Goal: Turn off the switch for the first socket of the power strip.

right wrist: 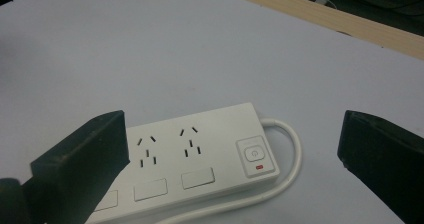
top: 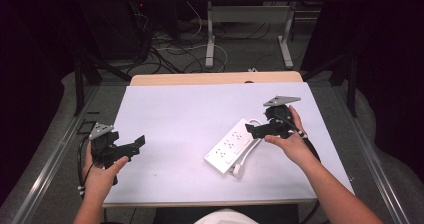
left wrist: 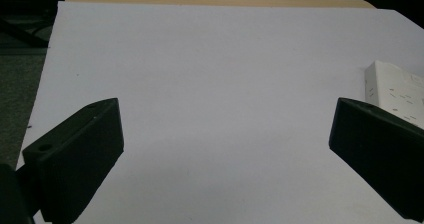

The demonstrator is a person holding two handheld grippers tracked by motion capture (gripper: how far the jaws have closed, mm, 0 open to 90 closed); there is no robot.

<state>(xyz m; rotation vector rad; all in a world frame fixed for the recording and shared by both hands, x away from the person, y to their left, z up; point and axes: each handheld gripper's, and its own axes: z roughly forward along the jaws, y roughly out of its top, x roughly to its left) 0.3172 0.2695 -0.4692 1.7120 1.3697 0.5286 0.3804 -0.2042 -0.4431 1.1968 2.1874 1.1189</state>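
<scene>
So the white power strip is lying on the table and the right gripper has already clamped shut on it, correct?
Not quite. The white power strip does lie on the table, but the right gripper is open above it, not clamped on it. The right gripper view shows its jaws spread wide apart with the strip between them, untouched.

Your left gripper [top: 131,147] and right gripper [top: 254,130] are black and blocky, each topped by a grey three-cornered plate; your forearms are bare.
</scene>
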